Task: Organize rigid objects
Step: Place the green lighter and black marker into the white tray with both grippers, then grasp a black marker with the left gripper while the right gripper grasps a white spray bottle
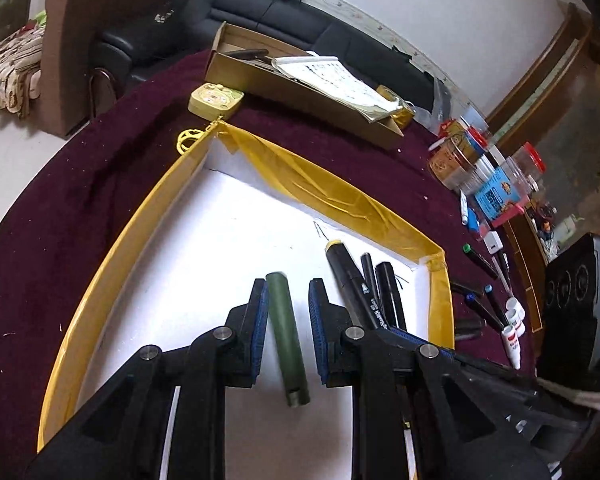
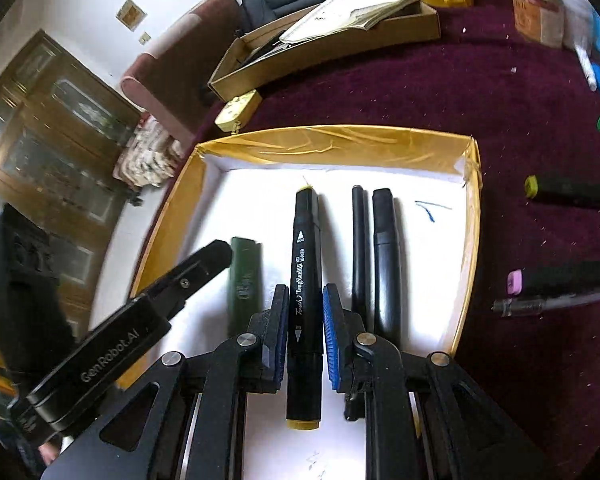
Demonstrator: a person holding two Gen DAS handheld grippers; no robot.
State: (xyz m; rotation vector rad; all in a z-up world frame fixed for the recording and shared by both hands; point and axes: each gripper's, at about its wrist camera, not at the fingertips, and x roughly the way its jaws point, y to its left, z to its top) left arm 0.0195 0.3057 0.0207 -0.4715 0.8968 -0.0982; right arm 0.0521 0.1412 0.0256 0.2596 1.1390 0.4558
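Pens lie in a row on the white floor of the shallow tray with yellow-taped walls (image 1: 340,190) (image 2: 340,144), which sits on the dark maroon tablecloth (image 1: 80,200) (image 2: 460,88).

Over the tray's near end, the left gripper (image 1: 288,322) hangs with its jaws spread; the dark green cylindrical pen (image 1: 287,336) (image 2: 244,280) lies on the tray floor in the gap, touching neither blue pad. The right gripper (image 2: 305,338) is likewise released, straddling the black art marker with yellow end caps (image 2: 306,300) (image 1: 352,280), with a sliver of space on each side of the barrel.

Toward the tray's right wall from that marker lie 2 more pens: a slim black pen (image 2: 358,248) (image 1: 370,276) and, just beside it, a thicker black marker (image 2: 386,260) (image 1: 390,292). All 4 run roughly parallel.

Outside the right wall, loose markers rest on the cloth, among them a yellow-capped black marker (image 2: 568,190), a pink-capped one (image 2: 560,280) and a clear-barrelled pen (image 2: 552,302).

Beyond the tray's far wall stands a long brown cardboard box holding a printed booklet (image 1: 300,92) (image 2: 324,52), with a small yellow cartoon tin (image 1: 215,100) (image 2: 238,110) near the tray's far left corner.
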